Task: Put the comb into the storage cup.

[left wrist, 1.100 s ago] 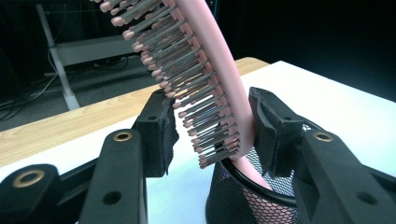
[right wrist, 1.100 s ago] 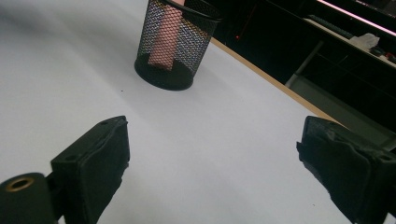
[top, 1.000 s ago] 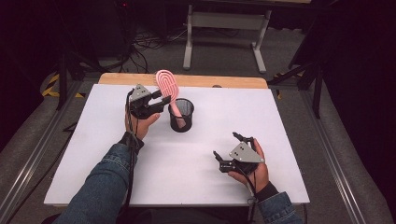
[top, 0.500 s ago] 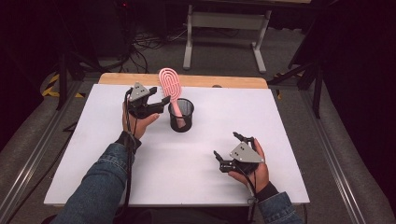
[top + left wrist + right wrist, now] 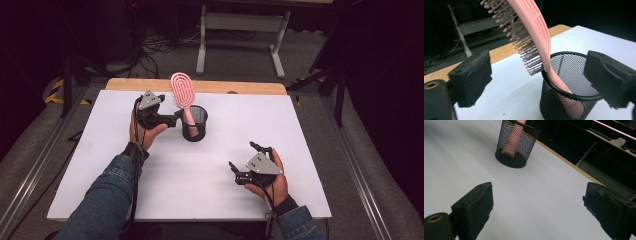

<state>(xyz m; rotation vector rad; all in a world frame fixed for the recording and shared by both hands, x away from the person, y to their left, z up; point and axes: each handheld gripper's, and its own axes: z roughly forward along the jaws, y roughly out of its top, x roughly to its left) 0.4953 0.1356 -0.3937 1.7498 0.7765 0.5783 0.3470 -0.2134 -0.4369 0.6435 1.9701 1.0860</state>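
While the hairbrush (image 5: 182,97) leans in the mesh cup (image 5: 194,123), left tongs (image 5: 172,120) just parted; right tongs (image 5: 245,162) apart.

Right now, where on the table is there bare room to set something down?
Bare: the white board right of the mesh cup, and its centre between both hands. Crowded: beside the cup, where the left gripper stands open by the pink brush.

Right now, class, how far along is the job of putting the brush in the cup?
Done: the brush stands handle-down in the cup. In hand: the left gripper, jaws just opened, brackets the brush without touching it. Left: drawing that gripper back. The right gripper rests open, apart.
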